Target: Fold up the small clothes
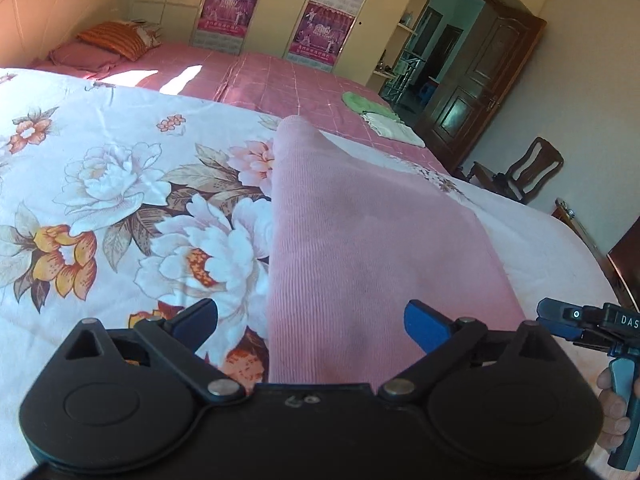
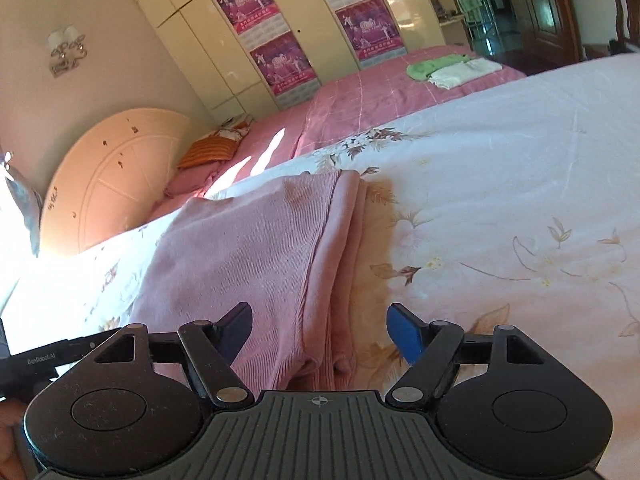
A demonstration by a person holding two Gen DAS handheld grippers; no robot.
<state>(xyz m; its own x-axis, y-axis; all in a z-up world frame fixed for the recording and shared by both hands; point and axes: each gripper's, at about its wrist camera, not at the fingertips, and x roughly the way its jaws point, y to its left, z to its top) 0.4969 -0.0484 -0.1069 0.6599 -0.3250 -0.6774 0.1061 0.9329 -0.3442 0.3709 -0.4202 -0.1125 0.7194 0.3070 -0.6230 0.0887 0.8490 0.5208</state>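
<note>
One pink ribbed garment (image 1: 360,248) lay on the floral quilt (image 1: 120,200) covering the near part of the bed, and two claws faced it with their jaws spread and nothing between the pads. The left claw (image 1: 312,326) hovered at the garment's near end, its left pad over the quilt's big flowers and its right pad over the pink cloth; the garment ran away from it as a long strip narrowing to a rounded far end. The right claw (image 2: 320,330) sat at the garment's (image 2: 256,248) right edge, where a stitched seam and several stacked folds of cloth showed; its left pad lay over the cloth and its right pad over bare quilt (image 2: 500,184). To the right of that edge the quilt stretched wide and bare. Beyond the quilt lay the pink bedspread (image 1: 280,80), carrying two more small pieces at its far corner, one green cloth (image 2: 434,65) and one white folded cloth (image 2: 464,72), touching each other. Only the left view caught the right tool's handle and hand at its lower right edge, plus one wooden chair (image 1: 524,172) and the brown door (image 1: 480,76). Only the right view showed the layered edge, the round headboard (image 2: 116,176) and the wall lamp (image 2: 66,50). Four pink posters hung on the wardrobe (image 2: 192,40) doors.
</note>
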